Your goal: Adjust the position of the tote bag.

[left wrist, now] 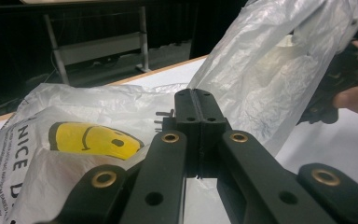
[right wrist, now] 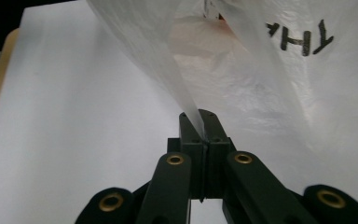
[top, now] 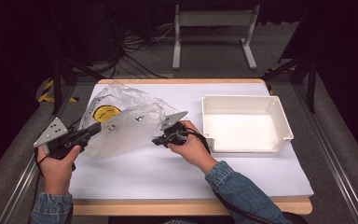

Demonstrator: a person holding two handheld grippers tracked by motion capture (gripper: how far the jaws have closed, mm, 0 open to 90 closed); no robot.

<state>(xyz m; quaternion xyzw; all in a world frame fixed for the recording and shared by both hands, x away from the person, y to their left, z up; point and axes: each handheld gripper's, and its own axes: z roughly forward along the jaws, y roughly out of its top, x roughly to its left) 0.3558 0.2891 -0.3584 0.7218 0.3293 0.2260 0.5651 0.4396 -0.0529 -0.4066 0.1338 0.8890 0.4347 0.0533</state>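
The bag (top: pixel 121 122) hung stretched just left of the tray (top: pixel 244 122), above the worktop (top: pixel 168 172). The left gripper (top: pixel 94 129) and right gripper (top: pixel 157 140) each had fingers pressed together, pinching the bag's film.

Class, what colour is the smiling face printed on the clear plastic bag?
Yellow smiling face with black features; clearest in the left gripper view.

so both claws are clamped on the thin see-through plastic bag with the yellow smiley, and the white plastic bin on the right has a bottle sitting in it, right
Not quite. The white plastic bin holds nothing; the high view shows its bare floor. The rest stands: the left claw and right claw are both clamped on the thin see-through plastic bag with the yellow smiley, held up between them above the table.
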